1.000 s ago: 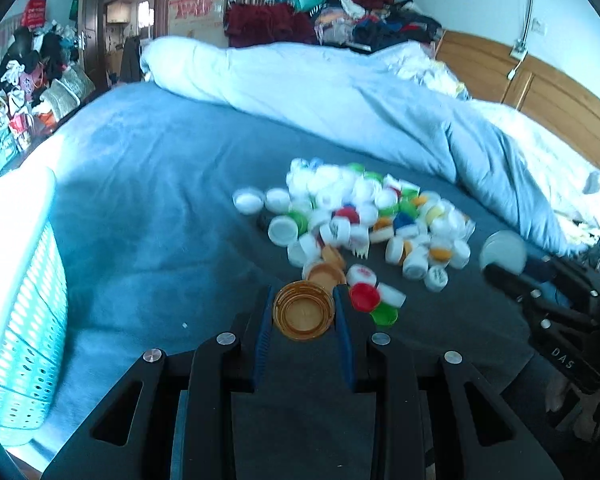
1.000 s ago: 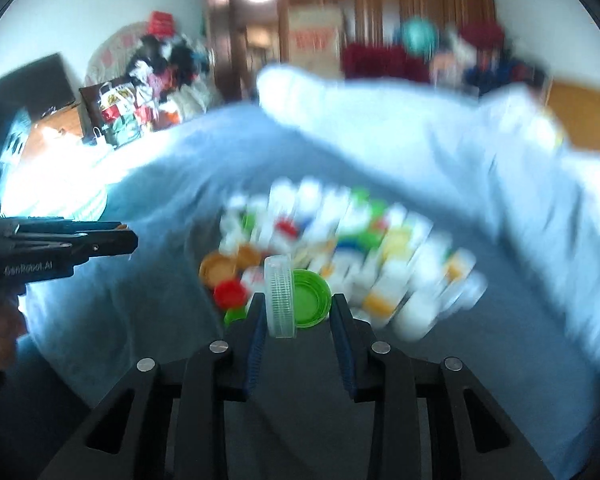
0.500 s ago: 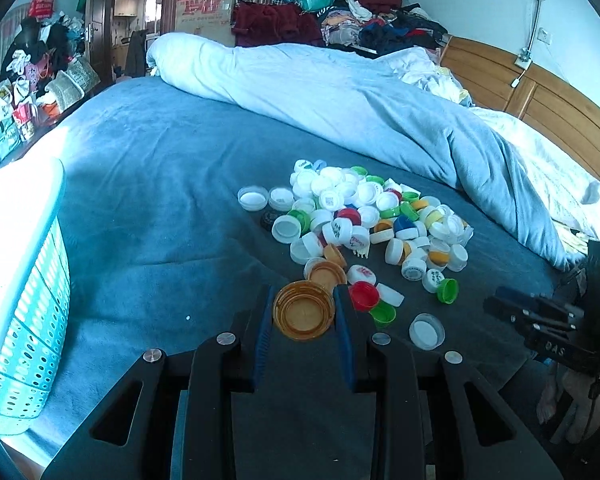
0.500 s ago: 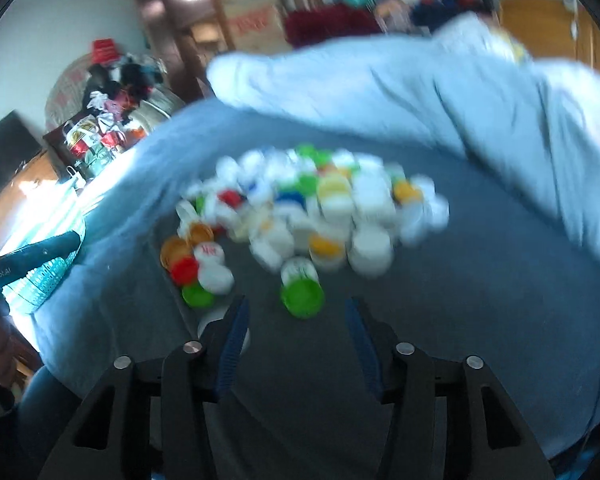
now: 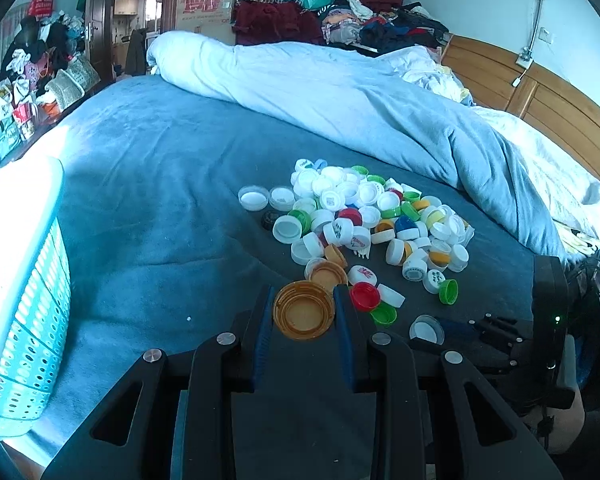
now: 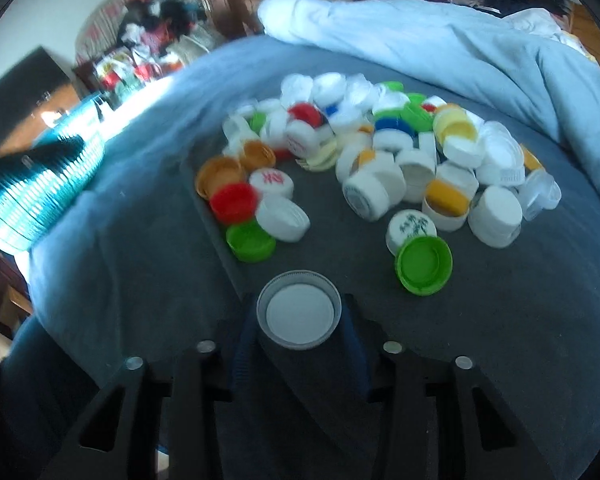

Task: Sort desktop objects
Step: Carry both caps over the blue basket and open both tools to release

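A pile of several bottle caps (image 5: 372, 216), white, green, red, yellow and blue, lies on a dark mat (image 5: 496, 264) on the bed. My left gripper (image 5: 303, 312) is shut on a large orange cap (image 5: 303, 315), held open side up at the pile's near edge. My right gripper (image 6: 299, 314) has its fingers around a clear white-lined cap (image 6: 299, 315) lying open side up on the mat, in front of the pile (image 6: 380, 156). In the left wrist view the right gripper (image 5: 456, 326) sits at the clear cap (image 5: 426, 329). A green cap (image 6: 423, 265) lies just right.
A turquoise perforated basket (image 5: 20, 288) stands at the left bed edge, also in the right wrist view (image 6: 40, 196). A rumpled light blue duvet (image 5: 360, 100) lies behind the pile. A wooden headboard (image 5: 540, 100) is at the right. Clutter fills the room's far side.
My right gripper let the clear cap drop on the mat, opened, swung back, then came down around that cap. My left gripper kept the orange cap and barely moved.
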A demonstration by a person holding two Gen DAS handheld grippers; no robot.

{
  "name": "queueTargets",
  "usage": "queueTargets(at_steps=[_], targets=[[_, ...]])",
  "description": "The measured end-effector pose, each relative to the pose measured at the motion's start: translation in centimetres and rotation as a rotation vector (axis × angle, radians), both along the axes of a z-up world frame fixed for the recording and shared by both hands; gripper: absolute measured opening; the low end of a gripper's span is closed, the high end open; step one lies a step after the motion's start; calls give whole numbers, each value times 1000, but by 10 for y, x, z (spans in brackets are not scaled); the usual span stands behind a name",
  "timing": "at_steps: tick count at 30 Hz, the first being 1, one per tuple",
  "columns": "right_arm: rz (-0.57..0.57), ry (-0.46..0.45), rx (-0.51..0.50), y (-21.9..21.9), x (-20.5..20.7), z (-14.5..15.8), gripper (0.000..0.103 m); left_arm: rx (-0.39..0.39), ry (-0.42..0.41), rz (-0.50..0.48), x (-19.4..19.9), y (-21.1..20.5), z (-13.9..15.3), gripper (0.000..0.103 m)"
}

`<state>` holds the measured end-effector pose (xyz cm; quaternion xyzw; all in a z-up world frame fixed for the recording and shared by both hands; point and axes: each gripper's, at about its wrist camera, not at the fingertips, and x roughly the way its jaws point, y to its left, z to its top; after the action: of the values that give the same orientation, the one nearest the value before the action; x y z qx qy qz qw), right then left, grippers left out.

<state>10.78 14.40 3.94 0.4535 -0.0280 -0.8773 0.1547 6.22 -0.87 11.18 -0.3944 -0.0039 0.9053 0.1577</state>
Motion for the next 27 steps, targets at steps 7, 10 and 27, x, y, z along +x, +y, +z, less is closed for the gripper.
queueTargets(at_steps=[7,10,27], targets=[[-28,148,-12,1,2,69,44,-2,89,34,10,-16,34,25],[-19,211,-36,-5,2,107,44,-1,137,61,19,-28,57,25],[156,382,-128,-111,-24,238,44,-45,229,310,35,-129,118,25]])
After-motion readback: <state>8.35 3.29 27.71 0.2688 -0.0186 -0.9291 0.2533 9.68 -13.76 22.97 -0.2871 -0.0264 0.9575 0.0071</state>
